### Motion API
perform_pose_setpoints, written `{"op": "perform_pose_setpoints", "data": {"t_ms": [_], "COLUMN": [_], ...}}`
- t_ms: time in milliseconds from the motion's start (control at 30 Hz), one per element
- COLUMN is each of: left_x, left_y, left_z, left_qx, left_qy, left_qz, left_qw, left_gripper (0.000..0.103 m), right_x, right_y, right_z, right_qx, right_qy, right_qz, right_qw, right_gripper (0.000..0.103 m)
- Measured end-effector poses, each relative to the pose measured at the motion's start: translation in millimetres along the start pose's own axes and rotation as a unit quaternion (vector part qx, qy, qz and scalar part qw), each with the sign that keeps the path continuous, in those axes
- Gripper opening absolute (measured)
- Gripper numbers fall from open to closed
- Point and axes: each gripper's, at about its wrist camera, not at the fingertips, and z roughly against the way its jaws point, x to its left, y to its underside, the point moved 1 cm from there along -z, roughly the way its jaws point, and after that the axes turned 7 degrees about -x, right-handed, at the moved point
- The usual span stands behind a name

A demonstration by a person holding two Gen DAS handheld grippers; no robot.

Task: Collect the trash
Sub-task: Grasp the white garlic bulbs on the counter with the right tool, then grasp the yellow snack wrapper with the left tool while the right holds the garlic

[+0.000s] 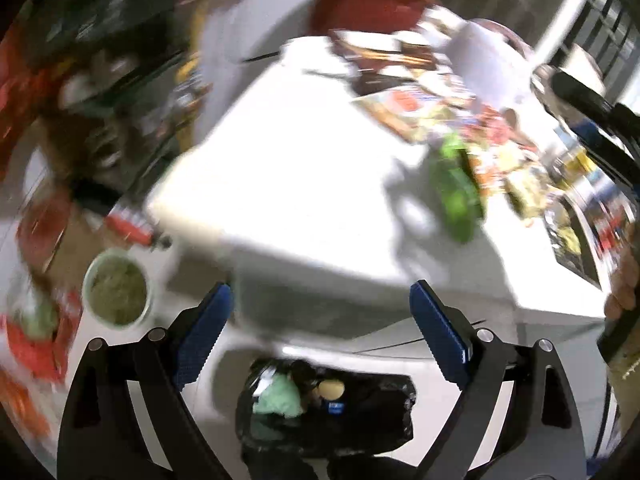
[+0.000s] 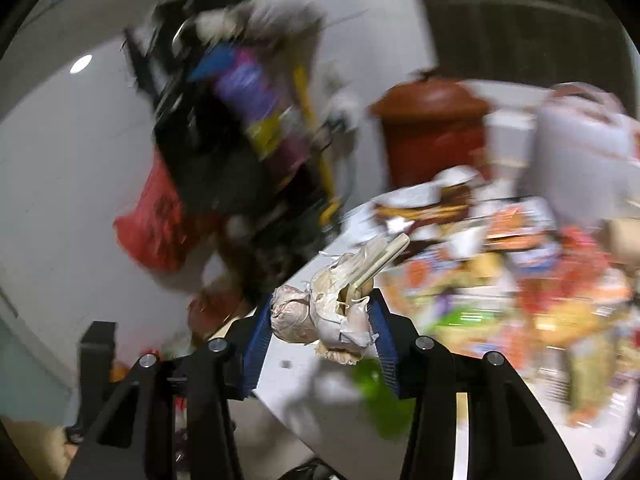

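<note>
The right gripper [image 2: 320, 320] holds a garlic bulb [image 2: 324, 316], the left gripper [image 1: 320, 332] stands wide and empty; next probably carrying it to the black trash bag [image 1: 332, 412].

White table [image 1: 288, 184] bears green wrapper [image 1: 456, 196], packets [image 1: 420, 108]

Left hand-held gripper [image 1: 320, 320] wide apart

Likely a home kitchen/dining corner, blur permitting: white table [image 1: 288, 184] crowded with snack packets [image 2: 520, 264], lined trash bin [image 1: 328, 412] on tiled floor [image 2: 60, 168].
</note>
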Motion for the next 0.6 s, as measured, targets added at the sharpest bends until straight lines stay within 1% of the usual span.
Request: {"op": "perform_pose_setpoints", "data": {"t_ms": [33, 133, 200, 267, 300, 367, 433, 500, 567, 600], "left_x": [-15, -51, -82, -109, -118, -131, -134, -132, -131, -133], "left_y": [-12, -36, -52, -60, -62, -66, -69, -74, -77, -78], "left_z": [-7, -22, -35, -52, -60, -81, -98, -119, -131, -134], "left_qx": [-0.002, -0.015, -0.023, -0.019, -0.013, -0.002, 0.007, 0.021, 0.017, 0.013], "left_qy": [0.012, 0.049, 0.072, 0.091, 0.099, 0.113, 0.121, 0.132, 0.142, 0.143], "left_qz": [-0.014, -0.036, -0.061, -0.083, -0.087, -0.079, -0.059, -0.02, 0.007, 0.011], "left_qw": [0.9998, 0.998, 0.9953, 0.9921, 0.9912, 0.9905, 0.9909, 0.9908, 0.9897, 0.9896], "left_gripper": [0.088, 0.088, 0.088, 0.088, 0.088, 0.088, 0.088, 0.088, 0.088, 0.088], "right_x": [-9, -40, -57, -69, -73, -79, -85, -88, -91, -92], "right_y": [-2, 0, 5, 11, 15, 22, 29, 34, 39, 42], "right_z": [10, 53, 71, 87, 91, 100, 107, 110, 111, 111], "right_qx": [-0.005, -0.025, -0.033, -0.036, -0.036, -0.035, -0.033, -0.032, -0.029, -0.026], "right_qy": [0.011, 0.063, 0.081, 0.099, 0.104, 0.11, 0.114, 0.113, 0.112, 0.111], "right_qz": [-0.006, -0.021, -0.041, -0.053, -0.058, -0.065, -0.074, -0.081, -0.086, -0.088], "right_qw": [1.0, 0.997, 0.995, 0.993, 0.992, 0.991, 0.99, 0.99, 0.99, 0.99], "right_gripper": [0.047, 0.047, 0.047, 0.047, 0.047, 0.047, 0.047, 0.047, 0.047, 0.047]}}
